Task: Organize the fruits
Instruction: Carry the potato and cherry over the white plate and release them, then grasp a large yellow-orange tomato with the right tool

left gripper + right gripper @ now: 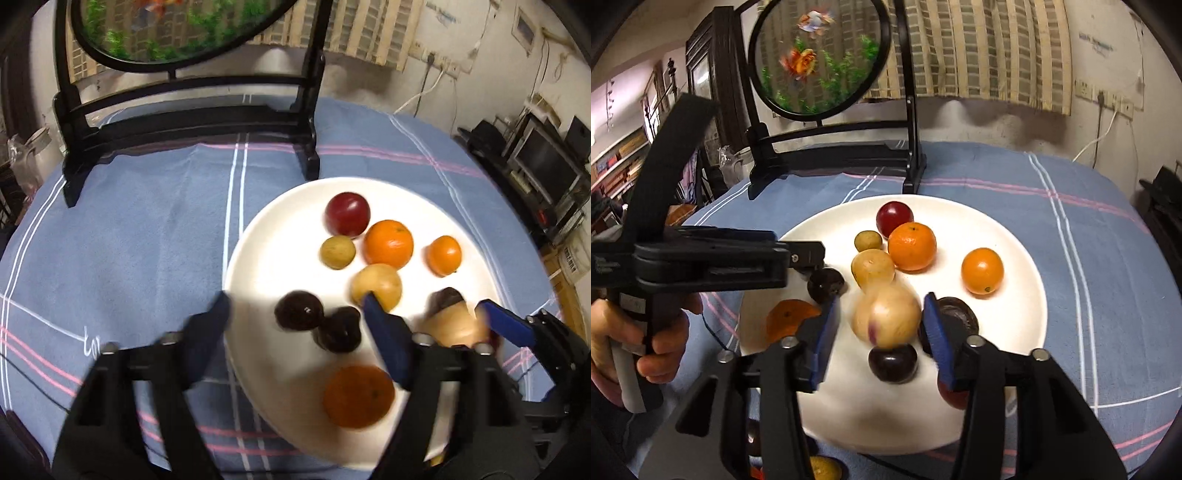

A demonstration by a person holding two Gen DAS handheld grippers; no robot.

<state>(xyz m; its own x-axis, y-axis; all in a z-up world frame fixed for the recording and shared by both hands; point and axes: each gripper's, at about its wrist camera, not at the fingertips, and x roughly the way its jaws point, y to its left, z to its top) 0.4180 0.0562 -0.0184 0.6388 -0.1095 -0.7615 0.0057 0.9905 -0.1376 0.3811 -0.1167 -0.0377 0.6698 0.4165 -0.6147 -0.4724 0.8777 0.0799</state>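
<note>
1. Fruits lie gathered on a white plate (pixel 1015 236) on the blue checked surface (pixel 1108 258): a red plum (pixel 894 218), two oranges (pixel 911 246) (pixel 982 270), a small yellowish fruit (pixel 868 240), a pale yellow one (pixel 872 266) and several dark ones.
2. The right claw (pixel 879 332) hangs over the plate with its blue pads (pixel 938 343) apart, and a blurred pale peach (pixel 886 317) sits between them. Whether the pads touch it I cannot tell; it looks freshly let go or about to be taken.
3. The left claw (pixel 295 314) is also spread wide and holds nothing, straddling the plate's left rim above two dark plums (pixel 299 309).
4. To do this step well, I would keep the right claw's pads level with the peach's widest part, close gently, and avoid nudging the dark plum (pixel 893 363) just beneath it.
5. Only the right wrist view shows the person's left hand (pixel 639 332) gripping the other tool and more fruit off the plate's near edge. The left wrist view shows the blurred near orange (pixel 359 396) whole, which the right view half hides.
</note>
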